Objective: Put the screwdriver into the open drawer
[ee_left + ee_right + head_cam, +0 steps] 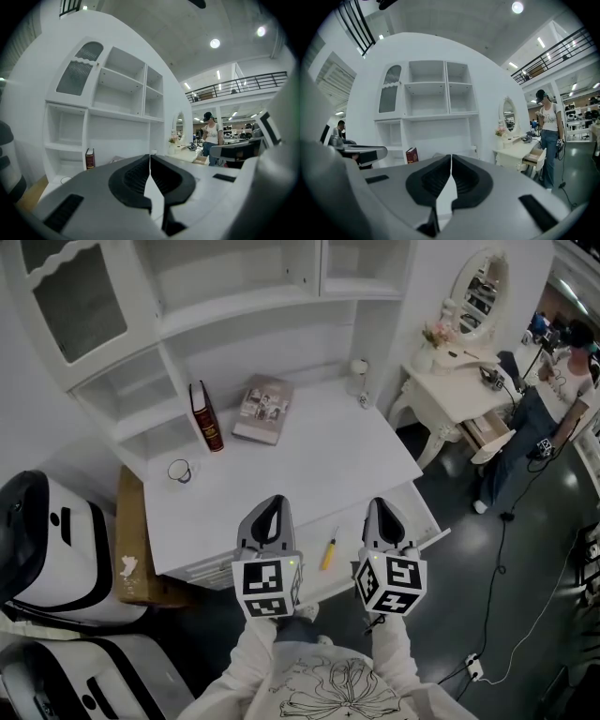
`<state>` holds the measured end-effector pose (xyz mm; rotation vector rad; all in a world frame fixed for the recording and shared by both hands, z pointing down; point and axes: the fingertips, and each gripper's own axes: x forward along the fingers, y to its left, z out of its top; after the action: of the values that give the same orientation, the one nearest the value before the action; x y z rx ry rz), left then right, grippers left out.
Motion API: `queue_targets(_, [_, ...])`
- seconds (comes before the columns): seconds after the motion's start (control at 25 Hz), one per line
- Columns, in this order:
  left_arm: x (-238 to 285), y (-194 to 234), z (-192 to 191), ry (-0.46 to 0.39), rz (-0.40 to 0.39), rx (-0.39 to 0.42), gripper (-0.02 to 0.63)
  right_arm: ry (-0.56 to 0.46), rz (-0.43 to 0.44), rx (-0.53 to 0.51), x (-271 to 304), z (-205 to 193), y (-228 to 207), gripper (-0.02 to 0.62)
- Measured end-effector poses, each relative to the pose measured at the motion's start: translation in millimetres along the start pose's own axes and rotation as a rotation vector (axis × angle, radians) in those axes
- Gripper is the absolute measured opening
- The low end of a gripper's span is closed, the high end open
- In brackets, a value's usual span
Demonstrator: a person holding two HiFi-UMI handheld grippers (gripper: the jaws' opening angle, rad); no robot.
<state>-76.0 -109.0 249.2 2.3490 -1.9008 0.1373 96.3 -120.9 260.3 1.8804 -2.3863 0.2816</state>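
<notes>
A screwdriver (328,554) with a yellow handle lies inside the open drawer (433,538) at the front of the white desk (309,465). My left gripper (272,506) hovers just left of it and my right gripper (379,508) just right of it, both above the drawer and apart from the tool. In the left gripper view the left gripper (150,161) points level at the hutch, shut and empty. The right gripper (451,161) is likewise shut with nothing between its jaws. The screwdriver is hidden in both gripper views.
On the desk stand a red book (206,416), a grey book (263,409) and a mug (180,471). The hutch shelves (234,296) rise behind. A dressing table (450,381) and a person (553,399) are at the right; white-and-black cases (47,540) at the left.
</notes>
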Motion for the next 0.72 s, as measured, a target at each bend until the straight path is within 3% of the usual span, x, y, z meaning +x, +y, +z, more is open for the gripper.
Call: queue_targets(0.72, [-4.2, -2.8, -7.5, 0.013, 0.012, -0.001, 0.008, 0.011, 0.010, 0.007, 2.1, -7.7, -1.7, 0.006])
